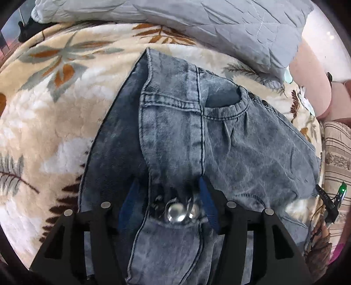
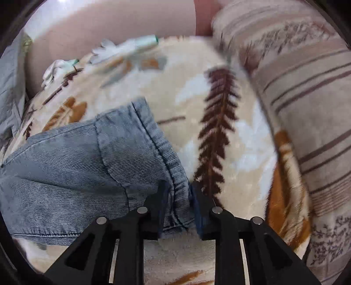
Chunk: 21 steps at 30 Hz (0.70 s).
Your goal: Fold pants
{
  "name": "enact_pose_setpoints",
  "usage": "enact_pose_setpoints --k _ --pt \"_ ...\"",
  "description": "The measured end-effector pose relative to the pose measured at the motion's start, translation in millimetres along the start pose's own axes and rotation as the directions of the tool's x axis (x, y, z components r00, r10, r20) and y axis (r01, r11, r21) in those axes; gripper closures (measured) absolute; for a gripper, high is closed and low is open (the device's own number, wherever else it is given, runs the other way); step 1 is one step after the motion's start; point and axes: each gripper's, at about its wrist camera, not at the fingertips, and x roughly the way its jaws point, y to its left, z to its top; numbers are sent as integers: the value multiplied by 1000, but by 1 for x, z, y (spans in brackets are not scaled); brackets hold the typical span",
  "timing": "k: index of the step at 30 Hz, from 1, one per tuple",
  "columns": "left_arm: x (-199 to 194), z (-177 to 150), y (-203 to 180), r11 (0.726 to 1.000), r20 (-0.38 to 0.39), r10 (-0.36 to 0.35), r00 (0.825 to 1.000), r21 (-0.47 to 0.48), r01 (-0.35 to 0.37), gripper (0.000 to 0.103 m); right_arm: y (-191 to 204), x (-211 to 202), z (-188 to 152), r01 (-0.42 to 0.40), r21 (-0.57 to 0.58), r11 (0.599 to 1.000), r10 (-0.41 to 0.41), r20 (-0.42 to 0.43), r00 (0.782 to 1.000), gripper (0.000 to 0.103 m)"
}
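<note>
Grey-blue denim pants (image 1: 219, 140) lie on a cream leaf-print blanket (image 1: 43, 122). In the left wrist view my left gripper (image 1: 169, 197) is shut on the waistband by its metal button (image 1: 175, 212), the pants hanging forward over the blanket with a pocket opening (image 1: 226, 105) showing. In the right wrist view my right gripper (image 2: 177, 197) is shut on the elastic waistband edge of the pants (image 2: 65, 162), which spread to the left. My right gripper also shows at the right edge of the left wrist view (image 1: 331, 201); its fingers are hidden there.
A grey quilted pillow (image 1: 197, 26) lies at the far side of the blanket. A striped beige cushion (image 2: 302, 105) stands at the right. White gloves (image 2: 114, 49) lie at the blanket's far edge by a pink wall (image 2: 109, 19).
</note>
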Motion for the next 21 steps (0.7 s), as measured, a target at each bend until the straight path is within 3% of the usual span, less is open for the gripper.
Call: enact_pose_setpoints --k 2,5,9,14,21 --pt "-13 1 10 1000 17 -6 1000 -17 6 48 -6 -10 -2 -32 27 999 32 -7 999 65" --pt "-41 14 28 998 81 -18 997 -59 23 47 -22 -34 2 -91 66 994 89 36 995 64" --pt "-47 44 33 992 92 -56 994 -109 66 34 -38 -57 22 -176 113 978 166 92 982 42" --pt "-15 72 25 986 12 -79 997 -144 80 34 -28 -42 48 -275 147 950 266 77 961 42" --pt "-8 116 37 973 24 -96 995 -206 99 34 -2 19 78 -263 127 956 268 -22 963 42"
